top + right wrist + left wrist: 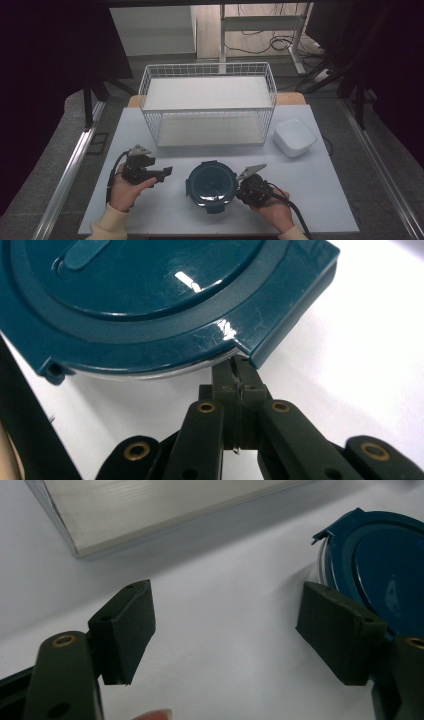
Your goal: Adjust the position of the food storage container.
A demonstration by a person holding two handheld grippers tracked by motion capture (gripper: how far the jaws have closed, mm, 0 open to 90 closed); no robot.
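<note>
**Closed tongs at the edge of the blue lid**

On the left, the left tongs (167, 172) are spread wide with nothing between them, resting low over the desk (320, 200) just beside the round blue-lidded container (211, 186). That container sits at the front middle of the desk, between the two hands. To its right, the right tongs (234, 371) are pressed together, tips tucked under the lid's rim next to one of its clip tabs (whether they pinch a thin edge there I cannot tell).

The step in hand looks like working the lid's latch or nudging the container by its rim. The next move likely calls for the left tongs to steady the far side while the right pries or pushes.

The desk is a pale, plain sheet. Behind the container stands a white wire shelf rack (207, 102), and a white square dish (294, 136) sits at the right. Beyond lie a dark floor, cables and table legs.
</note>
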